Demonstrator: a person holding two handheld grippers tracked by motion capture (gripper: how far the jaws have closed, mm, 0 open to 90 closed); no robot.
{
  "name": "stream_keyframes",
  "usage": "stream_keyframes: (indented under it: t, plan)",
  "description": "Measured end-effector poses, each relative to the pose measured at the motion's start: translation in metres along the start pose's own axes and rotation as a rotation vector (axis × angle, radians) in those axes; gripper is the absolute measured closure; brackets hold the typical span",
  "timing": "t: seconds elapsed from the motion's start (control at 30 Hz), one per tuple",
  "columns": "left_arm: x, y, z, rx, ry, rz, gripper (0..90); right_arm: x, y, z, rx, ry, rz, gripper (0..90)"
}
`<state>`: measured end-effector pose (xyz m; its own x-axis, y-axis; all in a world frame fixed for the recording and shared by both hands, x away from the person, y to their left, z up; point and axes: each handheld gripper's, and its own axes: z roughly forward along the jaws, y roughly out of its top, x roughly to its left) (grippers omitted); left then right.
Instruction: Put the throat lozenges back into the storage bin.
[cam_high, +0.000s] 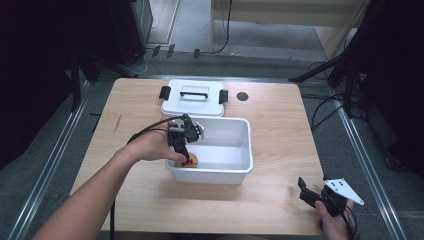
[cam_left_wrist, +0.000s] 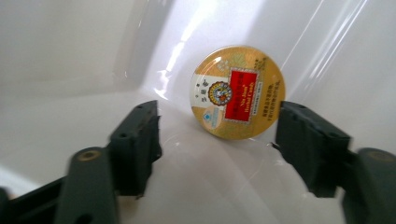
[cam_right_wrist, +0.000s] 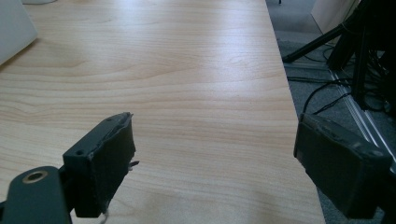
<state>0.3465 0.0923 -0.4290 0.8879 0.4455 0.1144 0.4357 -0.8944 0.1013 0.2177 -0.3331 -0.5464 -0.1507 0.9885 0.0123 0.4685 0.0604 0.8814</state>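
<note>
- Gold and red, a small round tin (cam_left_wrist: 237, 92) lies flat on the floor of the white plastic bin (cam_high: 240, 172), in its near-left corner, close to the walls.
- Left gripper (cam_left_wrist: 217, 140) reaches down into the bin with jaws apart, the tin between and just beyond them, untouched.
- Right gripper (cam_right_wrist: 212, 163) hovers over the wooden table (cam_right_wrist: 187, 70) near its near-right corner, jaws wide apart, empty.
- Judging by its look, the tin is light, stiff and slick; gripping across its rim seems best, though the smooth bin floor may let it slide.
- White lid (cam_high: 192, 97) rests behind the bin.
</note>
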Motion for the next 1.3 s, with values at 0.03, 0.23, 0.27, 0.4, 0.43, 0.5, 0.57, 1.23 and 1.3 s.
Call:
stream_keyframes:
  t: [0.03,0.23,0.27,0.4,0.43,0.5,0.57,1.23,1.3]
  plan:
    - [0.001,-0.001,-0.005,-0.022,-0.013,-0.008,38.6,0.0,0.0,0.0,0.0,0.0,-0.001,12.5]
    - [0.003,-0.006,-0.024,-0.071,-0.027,0.001,48.6,0.0,0.0,0.0,0.0,0.0,-0.001,12.5]
    - [0.002,-0.008,-0.032,-0.093,-0.031,0.0,51.0,0.0,0.0,0.0,0.0,0.0,-0.001,12.5]
    - [0.002,-0.011,-0.043,-0.117,-0.042,0.004,56.4,0.0,0.0,0.0,0.001,0.0,-0.002,12.5]
    - [0.002,-0.013,-0.047,-0.129,-0.041,-0.001,56.4,0.0,0.0,0.0,0.001,0.0,-0.002,12.5]
    - [0.003,-0.016,-0.053,-0.136,-0.042,-0.002,57.1,0.0,0.0,0.0,0.001,0.0,-0.002,12.5]
    - [0.004,-0.022,-0.061,-0.145,-0.035,-0.011,56.7,0.0,0.0,0.0,0.001,0.0,-0.002,12.5]
    - [0.02,-0.091,-0.078,-0.162,0.018,-0.138,26.8,0.0,0.0,0.001,0.007,0.002,-0.006,12.6]
    - [0.02,-0.095,-0.076,-0.164,0.028,-0.155,19.5,0.0,0.0,0.001,0.007,0.001,-0.007,12.6]
